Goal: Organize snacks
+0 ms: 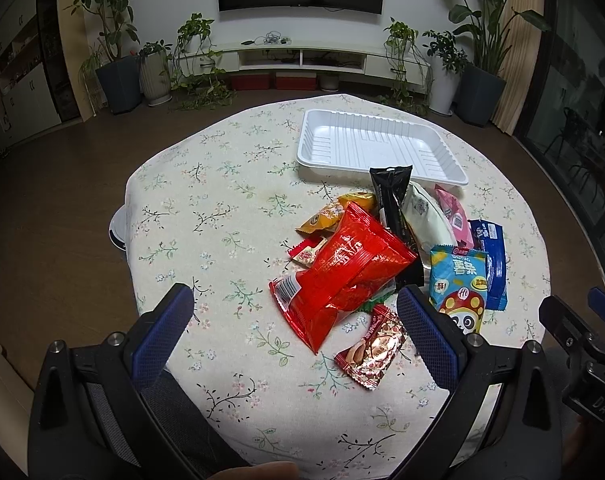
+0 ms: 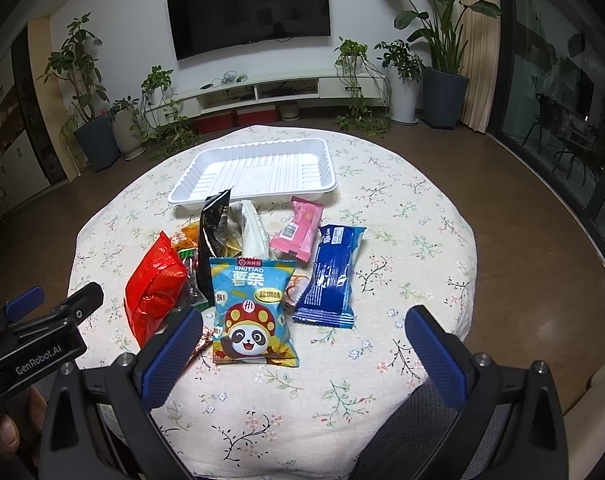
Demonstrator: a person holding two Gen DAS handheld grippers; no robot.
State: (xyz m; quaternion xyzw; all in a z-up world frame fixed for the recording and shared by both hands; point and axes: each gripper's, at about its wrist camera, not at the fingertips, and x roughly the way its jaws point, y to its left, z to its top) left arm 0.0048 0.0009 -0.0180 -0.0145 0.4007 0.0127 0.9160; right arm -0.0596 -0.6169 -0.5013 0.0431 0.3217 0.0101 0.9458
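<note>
Sorting not begun: white tray empty, snacks heaped on the surface
Left tongs and right tongs both gape wide, holding nothing; next likely pinch the panda packet

We saw a dark television mounted on the white wall, with a low white media console below it and two red boxes on the floor under that. Potted plants stood at both ends of the console, and a floral tablecloth covered the round table. Dark glass doors lined the right side of the room.
</note>
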